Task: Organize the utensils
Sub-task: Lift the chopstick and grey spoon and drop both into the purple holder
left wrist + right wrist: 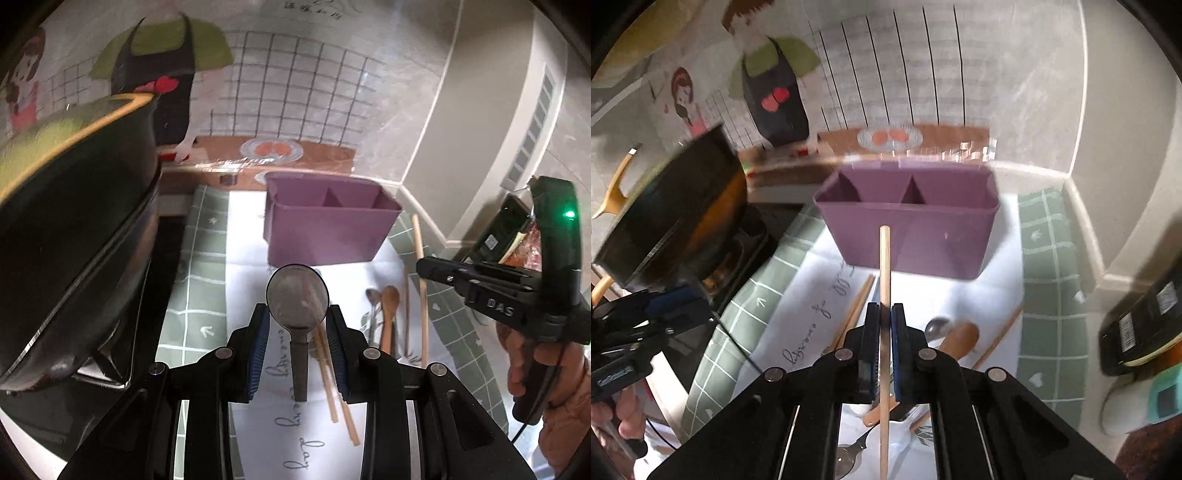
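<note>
A purple divided utensil holder (325, 225) stands upright at the back of the white mat; it also shows in the right wrist view (916, 229). My left gripper (297, 325) has its jaws spread around a dark metal spoon (297, 295), whose bowl points toward the holder; the pads are apart from the handle. My right gripper (885, 325) is shut on a single wooden chopstick (884, 266), held above the mat with its tip toward the holder. That chopstick shows in the left wrist view (421, 280), with the right gripper (428, 264) at the right.
Loose chopsticks (332, 384), a wooden spoon (388, 314) and a metal spoon (936, 326) lie on the mat. A black pot (74, 206) on a stove stands close on the left. A wall corner and dark packages (1145, 321) are at the right.
</note>
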A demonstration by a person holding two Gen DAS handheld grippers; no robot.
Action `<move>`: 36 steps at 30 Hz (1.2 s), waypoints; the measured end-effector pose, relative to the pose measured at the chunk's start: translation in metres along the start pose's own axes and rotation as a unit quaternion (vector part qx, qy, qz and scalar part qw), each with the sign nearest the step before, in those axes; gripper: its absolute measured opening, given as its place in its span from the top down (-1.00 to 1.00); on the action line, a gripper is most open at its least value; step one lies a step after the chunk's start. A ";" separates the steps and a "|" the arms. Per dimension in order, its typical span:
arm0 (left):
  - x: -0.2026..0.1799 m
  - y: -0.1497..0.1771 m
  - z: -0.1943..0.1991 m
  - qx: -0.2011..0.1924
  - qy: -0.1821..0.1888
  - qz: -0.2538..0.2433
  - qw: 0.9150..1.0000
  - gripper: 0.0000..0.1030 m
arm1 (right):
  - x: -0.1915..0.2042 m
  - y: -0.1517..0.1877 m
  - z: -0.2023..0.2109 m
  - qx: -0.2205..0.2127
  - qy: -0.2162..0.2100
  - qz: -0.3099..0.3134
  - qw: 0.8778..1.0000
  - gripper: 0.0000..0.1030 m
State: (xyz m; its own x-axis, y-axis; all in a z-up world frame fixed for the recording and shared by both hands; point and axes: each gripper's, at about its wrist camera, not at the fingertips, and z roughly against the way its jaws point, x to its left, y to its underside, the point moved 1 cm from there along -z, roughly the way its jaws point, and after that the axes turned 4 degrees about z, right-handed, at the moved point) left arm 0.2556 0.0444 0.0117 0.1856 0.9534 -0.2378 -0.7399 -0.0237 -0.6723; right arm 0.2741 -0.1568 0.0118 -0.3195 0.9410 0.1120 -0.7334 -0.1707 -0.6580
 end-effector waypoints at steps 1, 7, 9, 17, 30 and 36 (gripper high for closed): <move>-0.002 -0.002 0.003 -0.004 0.002 -0.003 1.000 0.37 | 0.003 -0.003 0.008 -0.011 0.001 0.006 1.000 0.91; -0.021 -0.031 0.025 -0.036 0.025 -0.021 0.999 0.37 | 0.018 -0.032 0.056 -0.075 0.000 0.041 0.996 0.91; -0.033 -0.047 0.035 -0.055 0.025 -0.038 0.997 0.37 | 0.019 -0.044 0.070 -0.095 0.002 0.048 0.994 0.91; -0.064 -0.119 0.073 -0.143 0.005 -0.067 0.987 0.37 | 0.010 -0.106 0.119 -0.172 0.041 0.070 0.982 0.91; -0.072 -0.197 0.054 -0.200 -0.016 -0.053 0.978 0.37 | -0.008 -0.179 0.116 -0.217 0.094 0.097 0.967 0.91; -0.060 -0.194 -0.003 -0.163 -0.015 -0.037 0.986 0.37 | -0.029 -0.173 0.060 -0.186 0.090 0.076 0.975 0.91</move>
State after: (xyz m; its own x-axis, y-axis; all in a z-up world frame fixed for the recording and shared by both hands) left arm 0.3899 -0.0086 0.1545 0.2088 0.9646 -0.1612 -0.4776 -0.0433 -0.8775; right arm 0.3743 -0.1721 0.1676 -0.2730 0.9548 -0.1179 -0.4061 -0.2255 -0.8856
